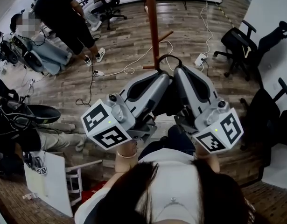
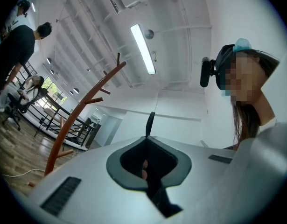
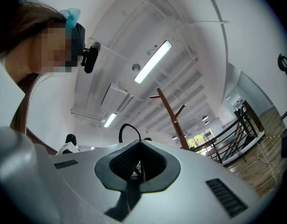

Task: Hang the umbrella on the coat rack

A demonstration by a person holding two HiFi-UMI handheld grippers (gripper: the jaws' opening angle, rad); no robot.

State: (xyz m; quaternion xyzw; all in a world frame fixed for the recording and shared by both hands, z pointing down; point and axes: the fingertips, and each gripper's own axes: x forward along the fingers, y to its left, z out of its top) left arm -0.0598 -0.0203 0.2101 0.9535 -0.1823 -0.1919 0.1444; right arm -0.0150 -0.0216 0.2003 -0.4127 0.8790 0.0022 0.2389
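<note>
Underfoot, wood floor (image 1: 127,34) surrounds the coat rack (image 1: 152,22).

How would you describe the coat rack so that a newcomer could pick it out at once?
Start from the plank floor. Just beyond the umbrella's curved black handle stands the coat rack: a reddish-brown wooden pole with angled pegs, the only wooden upright among black office chairs.
</note>
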